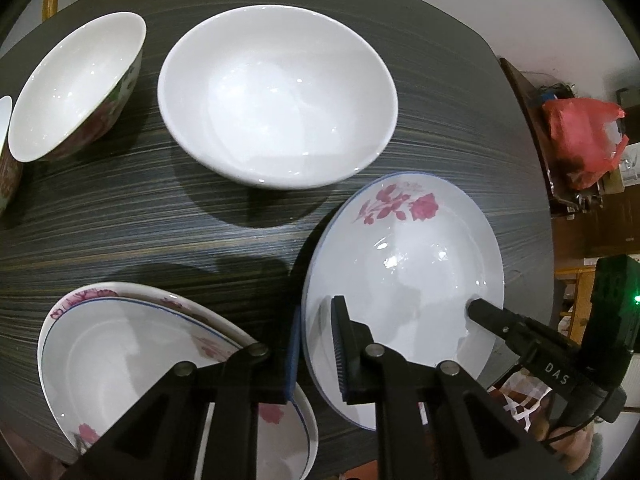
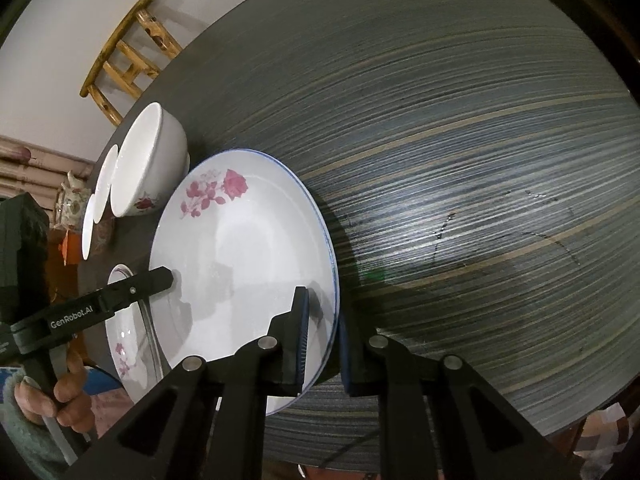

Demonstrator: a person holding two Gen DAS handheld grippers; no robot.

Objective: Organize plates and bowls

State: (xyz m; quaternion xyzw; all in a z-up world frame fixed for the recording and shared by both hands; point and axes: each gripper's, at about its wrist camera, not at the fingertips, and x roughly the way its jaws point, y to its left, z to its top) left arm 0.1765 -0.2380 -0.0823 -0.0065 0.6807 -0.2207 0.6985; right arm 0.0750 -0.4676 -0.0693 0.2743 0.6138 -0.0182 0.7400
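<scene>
Pinching opposite rims of the rose plate (image 1: 404, 264), we had our left gripper (image 1: 316, 354) and right gripper (image 2: 322, 344) clamped on it near the table (image 2: 480, 160) edge; glazed china seemed slippery, stiff, breakable. Beyond sat a white bowl (image 1: 276, 96).

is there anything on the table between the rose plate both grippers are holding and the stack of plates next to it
Nothing visible does. The left gripper and right gripper clamp opposite rims of the rose plate. Only a strip of bare table separates it from the plate stack. The plain white bowl sits farther back, off that line.
</scene>
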